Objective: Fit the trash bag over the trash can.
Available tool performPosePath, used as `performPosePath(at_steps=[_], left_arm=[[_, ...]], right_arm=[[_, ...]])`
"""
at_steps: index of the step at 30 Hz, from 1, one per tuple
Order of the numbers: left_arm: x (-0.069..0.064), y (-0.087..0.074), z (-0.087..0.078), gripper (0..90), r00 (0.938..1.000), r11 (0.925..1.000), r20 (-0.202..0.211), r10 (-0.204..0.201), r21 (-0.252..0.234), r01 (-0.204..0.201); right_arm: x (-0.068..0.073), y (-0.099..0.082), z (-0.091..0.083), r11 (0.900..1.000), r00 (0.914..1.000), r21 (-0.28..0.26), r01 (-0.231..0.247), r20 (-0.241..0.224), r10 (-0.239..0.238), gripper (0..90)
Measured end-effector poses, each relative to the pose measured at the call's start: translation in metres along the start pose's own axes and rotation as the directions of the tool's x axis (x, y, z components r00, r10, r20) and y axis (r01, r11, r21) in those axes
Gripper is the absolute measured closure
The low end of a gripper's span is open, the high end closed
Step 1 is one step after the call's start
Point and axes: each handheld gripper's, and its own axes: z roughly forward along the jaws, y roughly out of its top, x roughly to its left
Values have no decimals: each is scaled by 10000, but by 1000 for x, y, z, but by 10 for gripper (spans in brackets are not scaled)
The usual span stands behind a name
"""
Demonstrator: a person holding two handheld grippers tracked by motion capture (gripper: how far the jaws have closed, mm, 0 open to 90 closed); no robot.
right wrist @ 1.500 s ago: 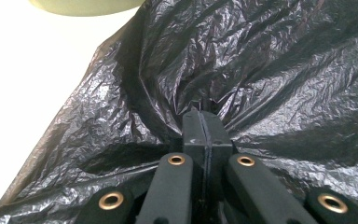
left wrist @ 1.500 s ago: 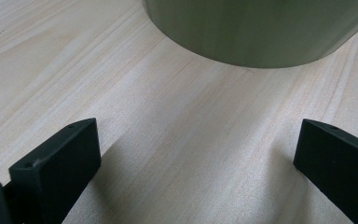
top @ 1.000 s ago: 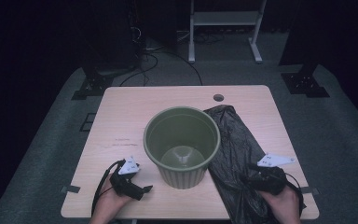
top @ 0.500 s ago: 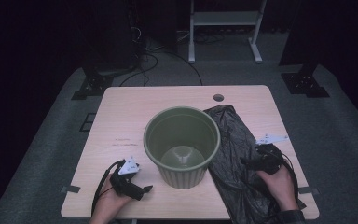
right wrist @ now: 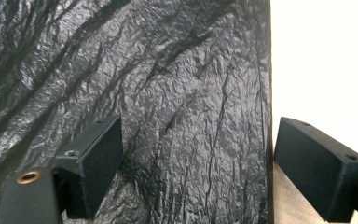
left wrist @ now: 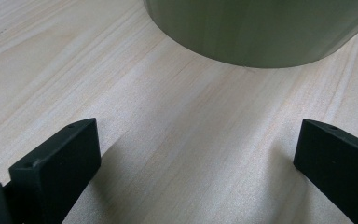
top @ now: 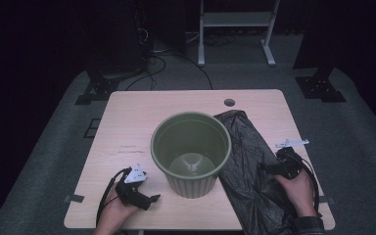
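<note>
Work in hand: the right gripper [top: 267, 167] hangs over a crumpled black bin bag [top: 247, 161] lying flat on the table, just right of a green plastic bin [top: 191, 152] and touching its side.
Right gripper: jaws spread wide after just opening, one over the bag and the other at its edge (the edge strip of film lies between them in the right gripper view, not pinched).
Left gripper [top: 152, 198]: rests low on the table in front of the bin, jaws wide apart, nothing between them but bare wood.
Bag: its near end runs off the table's front edge; the far end lies beside the bin's rim.
Risk, grip: the film is thin and slick, so closing could catch one layer or none, and the bag would likely slide out when lifted.
Risk, bin: it looks empty and light; dragging the bag against it could shove or tip it, since the left gripper is not steadying it.
Surface: pale wood-grain table [top: 142, 117] with a cable hole near the back.
Room: dark, grey carpet, cables and a metal stand [top: 236, 29] behind.
</note>
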Motion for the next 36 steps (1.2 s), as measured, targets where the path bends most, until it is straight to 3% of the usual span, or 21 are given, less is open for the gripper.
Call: performPosePath(at_steps=[3,11,17,36], left_arm=[[0,0,0,0,10000,10000,-1,0,0,0],[0,0,0,0,10000,10000,-1,0,1,0],[0,0,0,0,10000,10000,0,-1,0,1],[0,0,0,0,10000,10000,-1,0,0,0]], right_arm=[[1,0,0,10000,9998,-36,-14,-178,13,147],[18,5,6,9987,9967,-24,502,-635,-502,146],[34,12,13,9985,9907,-53,544,-1247,-546,146],[85,29,33,9904,9695,-33,1381,-2040,-1358,146]])
